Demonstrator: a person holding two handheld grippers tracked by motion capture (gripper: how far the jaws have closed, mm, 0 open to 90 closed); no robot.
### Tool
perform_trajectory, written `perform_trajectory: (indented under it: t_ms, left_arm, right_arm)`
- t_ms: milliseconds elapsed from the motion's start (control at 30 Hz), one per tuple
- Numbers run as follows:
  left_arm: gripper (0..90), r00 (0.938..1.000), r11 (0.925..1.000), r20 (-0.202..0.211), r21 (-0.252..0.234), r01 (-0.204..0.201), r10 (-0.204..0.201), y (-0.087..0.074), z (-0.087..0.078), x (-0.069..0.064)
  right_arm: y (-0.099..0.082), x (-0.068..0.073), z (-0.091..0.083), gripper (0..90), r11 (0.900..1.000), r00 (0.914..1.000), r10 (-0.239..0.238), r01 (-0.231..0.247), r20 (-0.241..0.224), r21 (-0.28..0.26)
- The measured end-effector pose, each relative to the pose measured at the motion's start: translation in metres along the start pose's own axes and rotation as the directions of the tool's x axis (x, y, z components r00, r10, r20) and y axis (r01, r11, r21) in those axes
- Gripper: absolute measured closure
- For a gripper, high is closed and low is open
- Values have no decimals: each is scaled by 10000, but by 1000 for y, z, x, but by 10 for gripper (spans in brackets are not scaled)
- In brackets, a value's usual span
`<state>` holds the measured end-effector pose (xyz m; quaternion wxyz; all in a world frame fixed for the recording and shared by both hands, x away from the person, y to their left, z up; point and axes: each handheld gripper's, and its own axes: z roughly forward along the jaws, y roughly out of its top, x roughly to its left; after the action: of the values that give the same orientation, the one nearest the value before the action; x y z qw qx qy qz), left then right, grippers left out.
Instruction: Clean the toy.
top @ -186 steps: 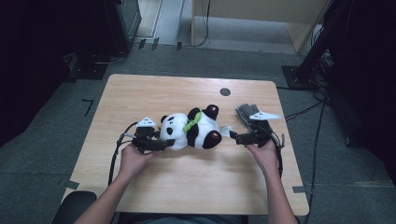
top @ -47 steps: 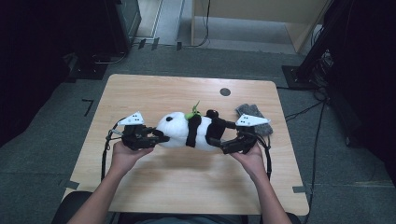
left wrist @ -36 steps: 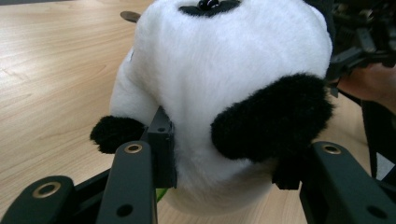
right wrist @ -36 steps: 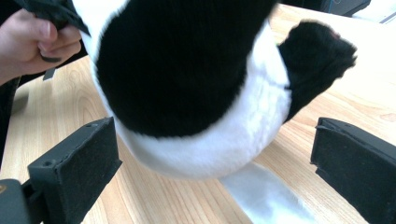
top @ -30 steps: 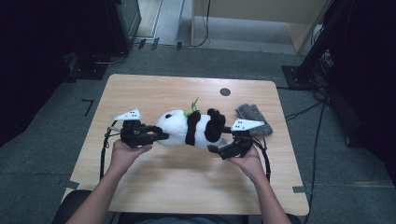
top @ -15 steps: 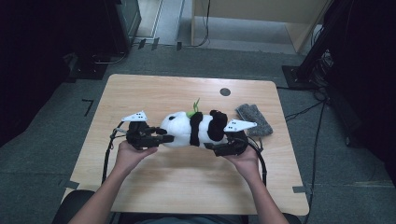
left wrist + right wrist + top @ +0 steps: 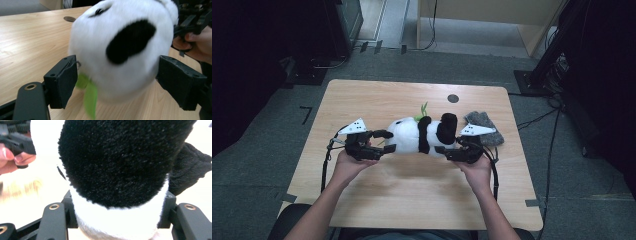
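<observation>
A black and white panda plush [image 7: 419, 136] lies on its side on the wooden table [image 7: 377, 97], head to the left, with a green leaf [image 7: 423, 109] at its neck. My left gripper [image 7: 387, 141] is open around the head [image 7: 125, 50]; its jaws have just been opening and the pads [image 7: 63, 82] stand clear of the fur. My right gripper [image 7: 446, 151] has just been closing and is shut on the plush's rear end [image 7: 117, 220], the white fur squeezed between both pads. A hand holds each gripper.
A grey cloth [image 7: 484, 127] lies on the table just behind my right gripper. A small dark round mark [image 7: 453, 98] sits near the far edge. Bare wood lies in front of the plush and at the far left. Cables trail from both grippers.
The left jaws have spread apart off the panda's head. The right gripper has slid a little left and its jaws have closed onto the plush's rear. The plush has barely shifted.
</observation>
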<state>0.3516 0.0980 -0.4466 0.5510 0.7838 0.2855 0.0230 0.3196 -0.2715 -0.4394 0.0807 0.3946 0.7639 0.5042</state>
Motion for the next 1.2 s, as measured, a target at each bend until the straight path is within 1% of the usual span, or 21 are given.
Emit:
perform_trajectory:
  t_ms: [33,133,200,300,367,400,467,567,600,667,700,733,800,833,900,967,1033,1067,1100,1167,1200]
  left_arm:
    - [184,10000,9999,-34,106,-22,22,-1,0,1]
    - [237,9998,9993,-77,335,-159,162,-4,1,2]
    - [239,9995,9992,-51,252,-298,300,-6,2,1]
    - [241,9988,9987,150,191,-465,462,-8,5,-1]
    - [240,9978,9987,543,299,-404,387,-10,8,0]
    - [228,9975,9986,620,387,-373,348,-11,10,0]
    - [188,9978,9976,587,605,-337,302,-13,12,0]
    - [130,9986,9978,478,610,-255,226,-15,17,-1]
    - [126,9991,9976,311,630,-292,273,-16,18,-3]
    - [128,9989,9963,-50,732,-460,465,-17,20,-5]
    - [147,9988,9956,-165,813,-456,471,-17,20,-6]
    - [176,9992,9950,-188,948,-320,340,-18,21,-6]
    - [274,9996,9932,-273,1165,-81,113,-16,20,-7]
    - [332,9992,9931,-370,1175,-73,117,-15,19,-9]
    - [410,9992,9948,-400,1014,-55,96,-13,17,-10]
    - [460,9993,9963,-370,855,1,31,-11,13,-10]
    - [501,9994,9963,-340,850,125,-96,-9,11,-9]
    - [515,9991,9958,-279,847,348,-325,-9,10,-8]
    - [543,9982,9951,-80,788,602,-597,-8,8,-6]
    - [598,9935,9917,256,679,1089,-1108,-8,4,-1]
    - [607,9929,9915,309,654,1126,-1148,-7,3,0]
  right_arm:
    - [0,-2,-2,397,9999,9999,162,-162,15,-59]
    - [1,-6,-9,397,9990,9994,341,-341,8,-296]
    - [2,-8,-13,394,9985,9991,422,-426,-98,-340]
    - [2,-5,-13,390,9990,9989,363,-370,-303,-237]
    - [3,-3,-12,389,9992,9985,349,-357,-427,-166]
    - [3,-2,-11,389,9993,9982,352,-359,-489,-134]
    - [4,-1,-10,389,9996,9981,281,-285,-552,-80]
    - [4,1,-7,389,9993,9970,363,-362,-686,25]
    - [4,3,-6,389,9992,9957,407,-404,-830,49]
    - [5,7,-2,389,9993,9957,360,-350,-858,136]
    - [5,9,0,386,9995,9961,264,-248,-846,195]
    - [5,11,1,382,9996,9970,153,-133,-757,262]
    - [5,13,2,366,9993,9981,-4,27,-623,371]
    - [5,13,3,354,9991,9983,24,1,-576,431]
    - [4,11,4,314,9991,9984,38,-14,-573,417]
    - [4,10,3,283,9993,9980,116,-94,-621,369]
    - [4,9,4,232,9994,9979,-16,38,-649,332]
    - [4,9,5,211,9994,9976,-60,84,-686,349]
    - [4,9,5,193,9993,9975,-84,110,-702,362]
    - [3,8,5,165,9997,9966,-57,78,-823,251]
    - [3,7,4,154,9998,9957,-94,109,-920,159]
